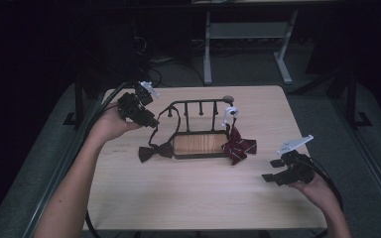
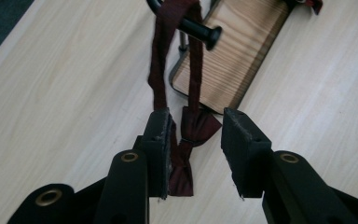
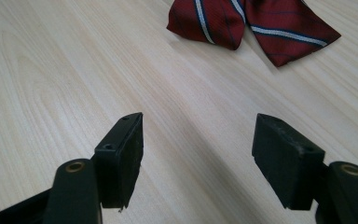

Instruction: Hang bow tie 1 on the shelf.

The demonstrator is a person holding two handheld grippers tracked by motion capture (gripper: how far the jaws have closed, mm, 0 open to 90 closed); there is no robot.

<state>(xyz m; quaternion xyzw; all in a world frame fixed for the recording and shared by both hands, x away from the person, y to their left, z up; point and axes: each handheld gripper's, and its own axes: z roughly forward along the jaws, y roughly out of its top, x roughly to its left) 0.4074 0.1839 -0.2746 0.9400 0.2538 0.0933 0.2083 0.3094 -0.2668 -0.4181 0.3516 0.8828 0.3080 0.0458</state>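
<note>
A black metal rack (image 1: 198, 103) with a wooden base (image 1: 199, 145) stands mid-table. A dark bow tie (image 1: 155, 151) lies at its left end, its strap (image 2: 159, 60) looped over the rack's end peg (image 2: 201, 31). My left gripper (image 1: 152, 122) hovers just left of the rack and is open. In the left gripper view the left gripper (image 2: 195, 147) has the strap running along its left pad and the bow (image 2: 193, 128) below the gap. A red striped bow tie (image 1: 238, 147) rests at the rack's right end. My right gripper (image 1: 272, 170) is open over bare table, short of the striped tie (image 3: 254, 23).
The table is light wood, with its front half bare. A white clip or strap piece (image 1: 229, 115) stands on the rack above the striped tie. Dark floor and a desk frame (image 1: 248, 34) lie beyond the far edge.
</note>
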